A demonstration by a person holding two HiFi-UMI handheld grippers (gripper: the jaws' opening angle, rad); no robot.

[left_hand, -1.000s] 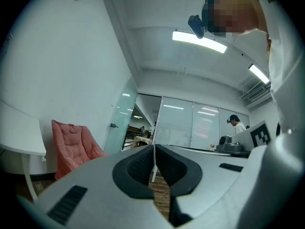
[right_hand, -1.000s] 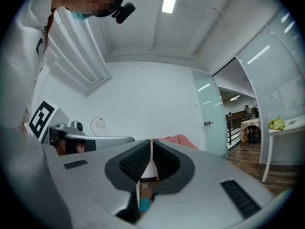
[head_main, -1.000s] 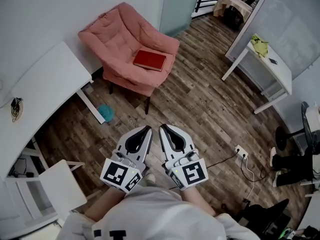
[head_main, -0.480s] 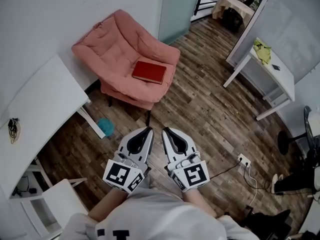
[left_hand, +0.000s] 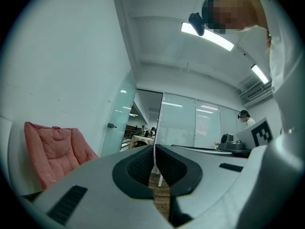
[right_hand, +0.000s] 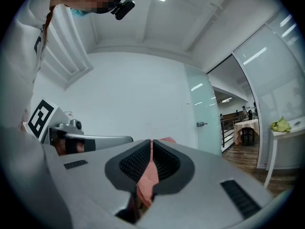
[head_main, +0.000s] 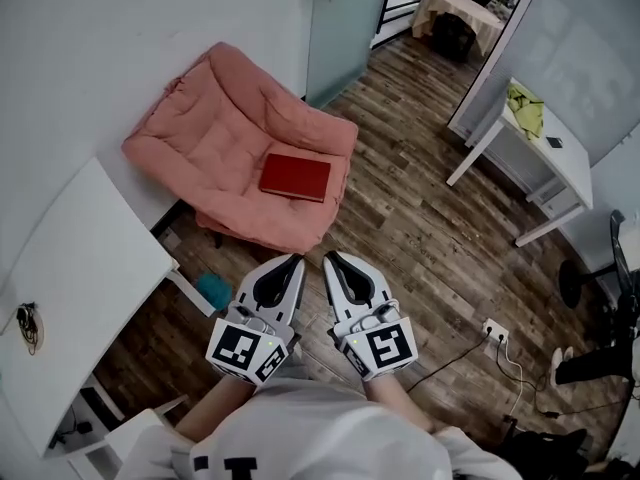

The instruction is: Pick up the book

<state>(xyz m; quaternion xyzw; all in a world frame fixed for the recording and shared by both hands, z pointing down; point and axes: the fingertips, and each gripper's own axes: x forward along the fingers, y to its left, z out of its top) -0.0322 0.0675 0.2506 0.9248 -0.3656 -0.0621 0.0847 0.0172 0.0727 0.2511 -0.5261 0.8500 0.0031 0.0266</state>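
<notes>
Wooden floor (head_main: 420,228) separates the book (head_main: 295,177), on the armchair (head_main: 215,133) upper centre, from left gripper (head_main: 296,259) and right gripper (head_main: 329,257), jaws clenched empty; arriving unopened could shove it.

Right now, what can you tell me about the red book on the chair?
The book is red, rectangular and closed, with a plain cover that looks hard. It lies flat on the seat cushion of the pink armchair. Only the cushion touches it; nothing lies on top.
</notes>
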